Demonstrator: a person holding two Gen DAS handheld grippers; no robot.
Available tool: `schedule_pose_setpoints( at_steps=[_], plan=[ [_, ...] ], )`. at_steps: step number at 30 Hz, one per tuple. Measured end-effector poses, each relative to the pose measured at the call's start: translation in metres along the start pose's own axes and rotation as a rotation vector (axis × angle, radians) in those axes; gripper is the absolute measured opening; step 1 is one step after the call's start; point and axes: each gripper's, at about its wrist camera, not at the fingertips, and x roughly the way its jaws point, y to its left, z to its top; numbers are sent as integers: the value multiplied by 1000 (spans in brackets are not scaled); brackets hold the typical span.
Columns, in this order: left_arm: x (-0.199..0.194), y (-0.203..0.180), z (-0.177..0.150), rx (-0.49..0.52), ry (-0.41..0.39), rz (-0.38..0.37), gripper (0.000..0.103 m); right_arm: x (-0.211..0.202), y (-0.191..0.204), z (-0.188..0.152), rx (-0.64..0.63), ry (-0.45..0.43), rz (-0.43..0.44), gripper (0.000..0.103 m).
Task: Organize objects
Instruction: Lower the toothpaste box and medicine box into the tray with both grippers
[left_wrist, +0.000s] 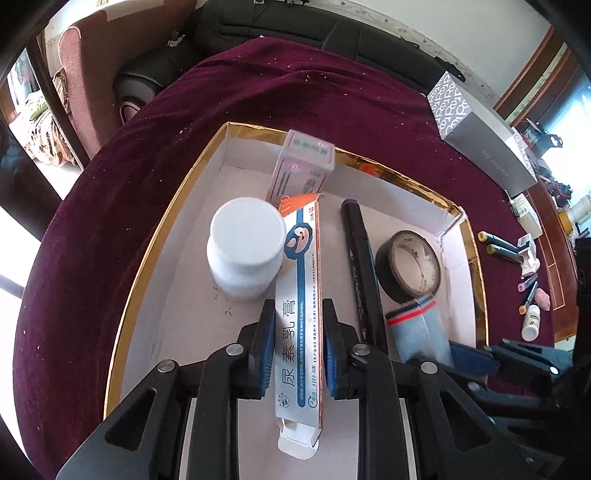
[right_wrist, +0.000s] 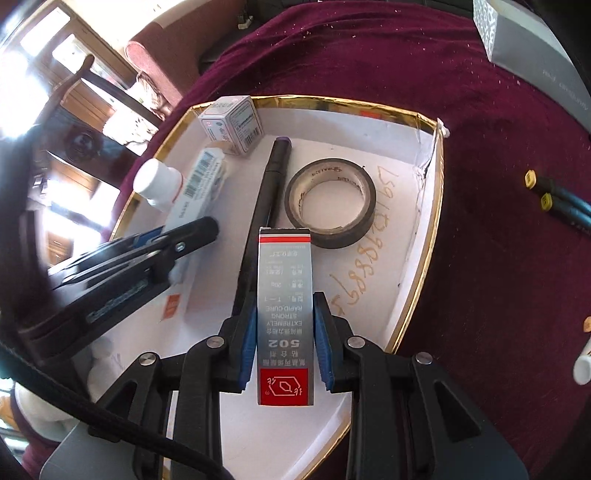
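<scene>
My left gripper (left_wrist: 298, 345) is shut on a long white, blue and orange ointment carton (left_wrist: 300, 306), held low over the gold-rimmed white tray (left_wrist: 177, 221). Its far end lies beside a white bottle (left_wrist: 245, 245) and a small upright pale box (left_wrist: 303, 166). My right gripper (right_wrist: 284, 339) is shut on a silver and red glue box (right_wrist: 284, 314), also over the tray (right_wrist: 417, 236), beside a black marker (right_wrist: 267, 192) and a roll of black tape (right_wrist: 331, 201). The left gripper (right_wrist: 147, 254) with its carton shows at the left of the right wrist view.
The tray sits on a dark red cloth (left_wrist: 332, 85). A grey patterned box (left_wrist: 480, 136) stands at the far right. Several markers (left_wrist: 502, 247) and a small white bottle (left_wrist: 530, 322) lie on the cloth right of the tray. A black sofa (left_wrist: 295, 26) lies behind.
</scene>
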Motion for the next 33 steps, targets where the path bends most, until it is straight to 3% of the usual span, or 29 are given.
schedule_pose_setpoints(
  at_steps=[15,18,24,27,30,33],
  plan=[
    [-20,0,-10,0,-58,-27,22,15,6,21,-21,-39,-144,25],
    [-15,-1,-1,3,-73,-6,29,16,6,25,-18,-53,-166,26],
    [-4,5,10,-18,-68,14,32,-5,-11,22,58,-119,-54,27],
    [-10,8,8,-51,-66,-29,33,-28,-15,17,79,-183,-3,37],
    [-26,9,2,-64,-84,-70,37,-63,-22,7,90,-286,19,59],
    [-45,7,-6,-66,-130,-85,47,-88,-33,-3,106,-357,14,63]
  ],
)
